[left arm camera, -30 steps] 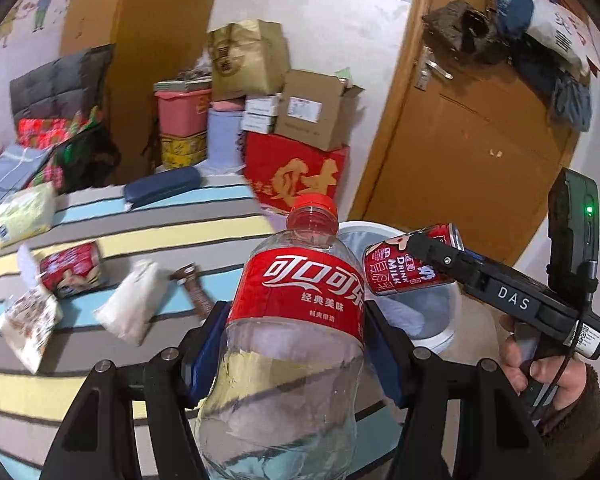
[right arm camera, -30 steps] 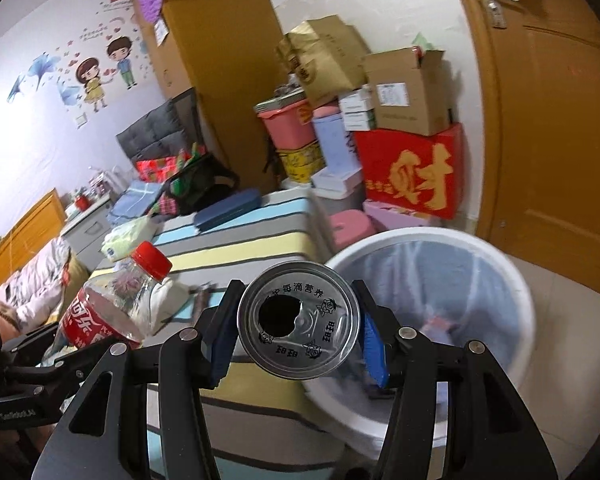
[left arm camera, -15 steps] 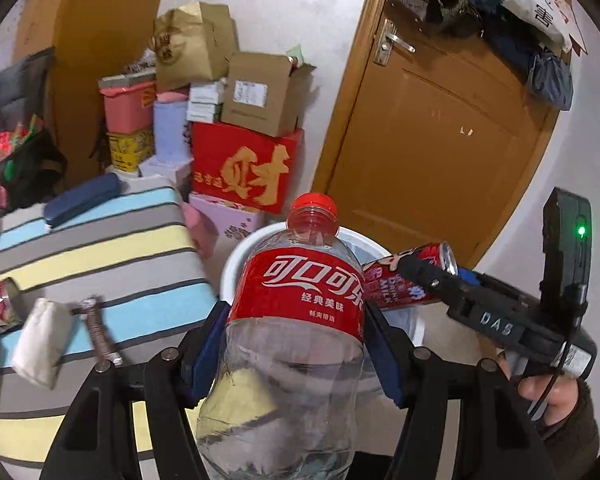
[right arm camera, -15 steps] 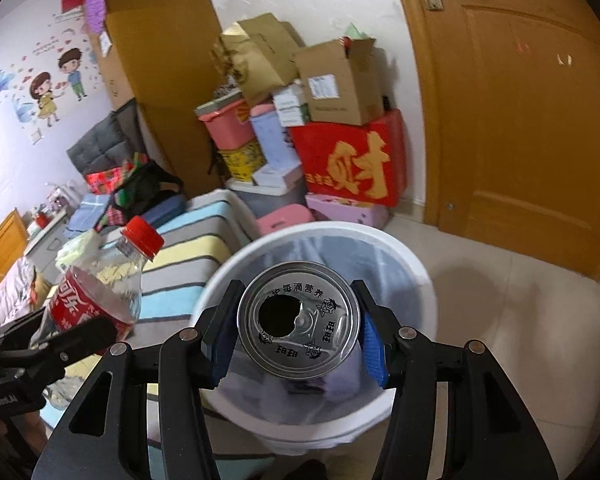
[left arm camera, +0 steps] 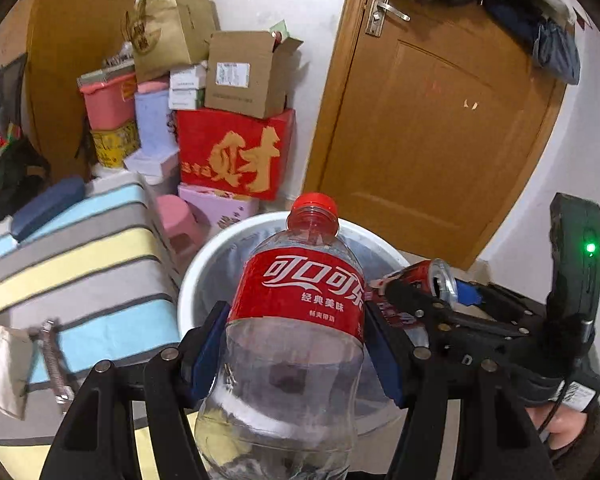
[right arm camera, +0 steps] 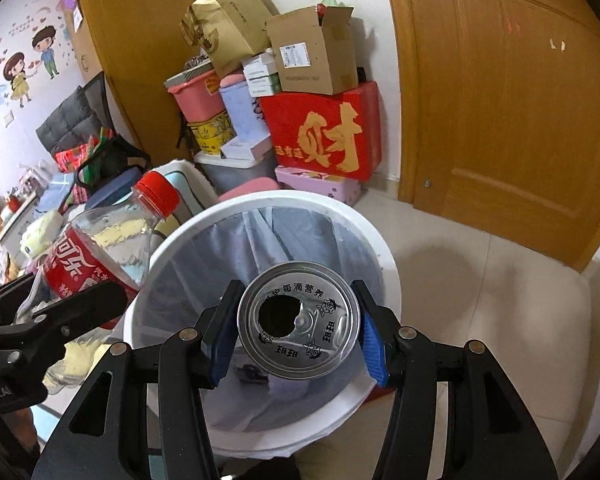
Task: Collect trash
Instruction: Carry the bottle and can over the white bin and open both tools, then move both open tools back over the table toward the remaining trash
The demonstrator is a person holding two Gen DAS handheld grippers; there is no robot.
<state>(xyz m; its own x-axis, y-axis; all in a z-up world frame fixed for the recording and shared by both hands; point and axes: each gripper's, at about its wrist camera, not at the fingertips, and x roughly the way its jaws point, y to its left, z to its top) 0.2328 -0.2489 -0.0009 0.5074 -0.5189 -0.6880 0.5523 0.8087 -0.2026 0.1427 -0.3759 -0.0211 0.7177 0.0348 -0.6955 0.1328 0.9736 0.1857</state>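
Clear glossy plastic bottle (left arm camera: 288,344) with red label; shiny metal can (right arm camera: 299,325); smooth white plastic bin (right arm camera: 384,252) at twelve o'clock, lined with thin grey film; varnished wooden door (right arm camera: 512,120).

I see even, soft indoor light; a faint shadow on the floor beside the bin (right arm camera: 384,248); strong fisheye bending and black corners; the striped bedding (left arm camera: 80,264) left of it is motion-blurred.

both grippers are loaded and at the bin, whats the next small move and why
Probably open the right gripper: the can it clamps already hangs over the bin and its liner, so it should drop in. The bottle in the left gripper sits nearer the rim.
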